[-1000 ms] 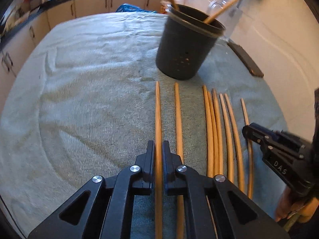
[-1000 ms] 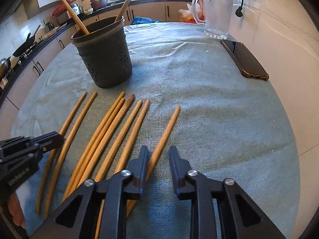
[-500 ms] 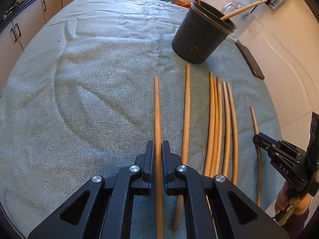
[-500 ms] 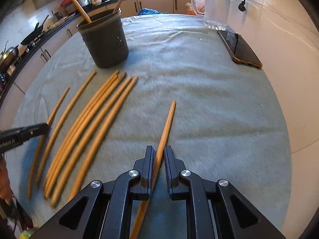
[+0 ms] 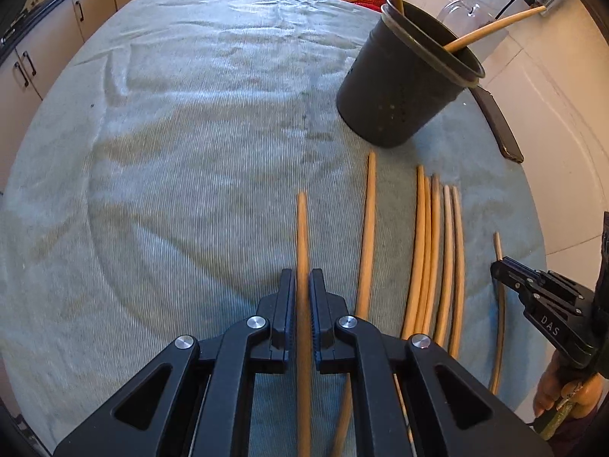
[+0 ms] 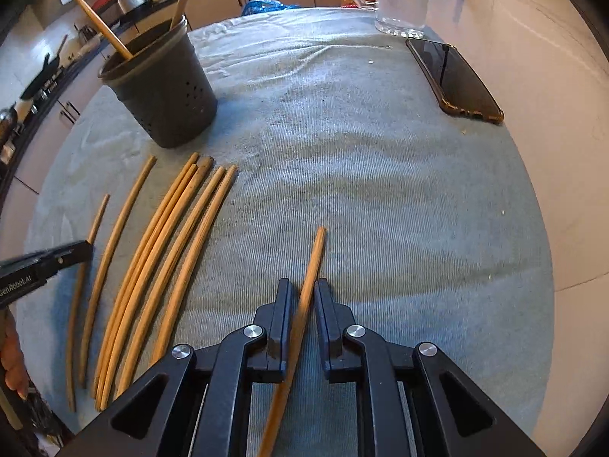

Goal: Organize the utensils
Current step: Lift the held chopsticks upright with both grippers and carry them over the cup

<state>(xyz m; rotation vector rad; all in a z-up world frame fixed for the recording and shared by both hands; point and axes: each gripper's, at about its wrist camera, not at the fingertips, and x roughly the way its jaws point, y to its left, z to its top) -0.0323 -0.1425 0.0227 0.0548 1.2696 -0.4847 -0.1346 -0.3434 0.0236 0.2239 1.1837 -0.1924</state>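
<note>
On the towel (image 5: 182,160), each hand-held gripper, "DAS" right (image 6: 303,297) and left (image 5: 302,289), clamping one chopstick (image 5: 302,236).

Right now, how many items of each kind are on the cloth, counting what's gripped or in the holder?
Black holder: 1
Chopsticks: 10 (6 lying, 2 in holder, 2 gripped)
Phone: 1
Glass jug: 1
Total: 13

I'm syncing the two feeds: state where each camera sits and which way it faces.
Left wrist: rides the left gripper, looking forward along a clamped stick toward the holder; the right gripper and a hand show at right.
Right wrist: rides the right gripper, looking along its own stick; the left gripper shows at left.
Shared: holder, loose sticks, phone, cloth.
</note>
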